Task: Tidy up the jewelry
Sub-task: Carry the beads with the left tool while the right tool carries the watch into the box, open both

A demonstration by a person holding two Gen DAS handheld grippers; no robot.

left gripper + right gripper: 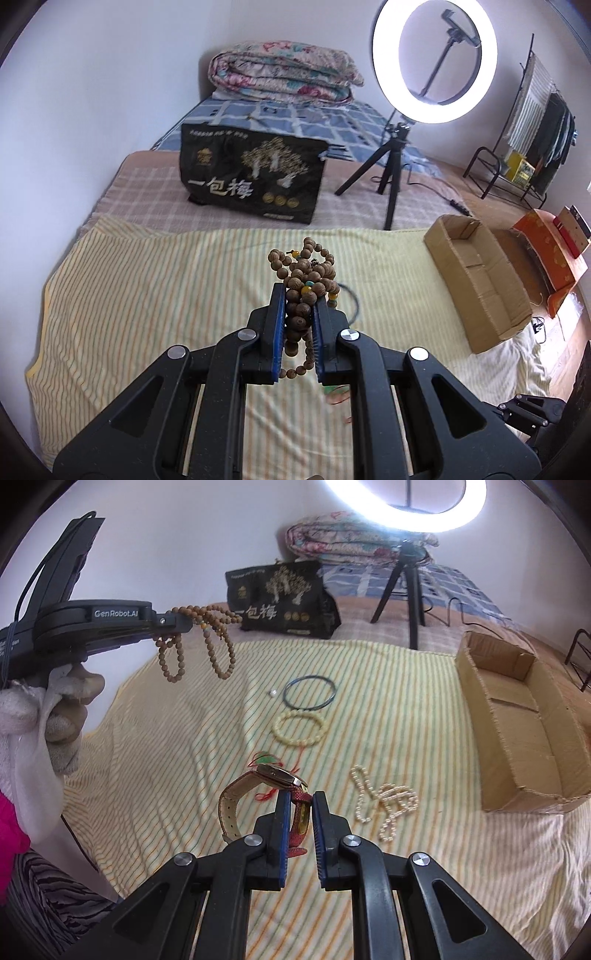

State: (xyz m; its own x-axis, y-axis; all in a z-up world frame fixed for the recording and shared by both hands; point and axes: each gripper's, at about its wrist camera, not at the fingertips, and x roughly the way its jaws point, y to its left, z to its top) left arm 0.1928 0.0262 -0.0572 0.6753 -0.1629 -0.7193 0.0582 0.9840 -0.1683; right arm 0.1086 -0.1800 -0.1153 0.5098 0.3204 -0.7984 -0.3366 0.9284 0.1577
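Note:
My left gripper (300, 295) is shut on a long wooden bead string (303, 273) and holds it above the striped blanket; its loops hang down in the right wrist view (207, 642). My right gripper (300, 794) is shut on the red strap of a wristwatch (280, 775), lifted off the blanket. On the blanket lie a dark thin ring (310, 692), a cream bead bracelet (300, 729), a pearl necklace (386, 803), a small white bead (273, 693) and a red-green cord (267, 760).
An open cardboard box (517, 716) with dividers sits at the blanket's right edge, also in the left wrist view (476, 280). A black snack bag (251, 177), a ring light on a tripod (391, 162) and a folded quilt (284, 70) stand behind.

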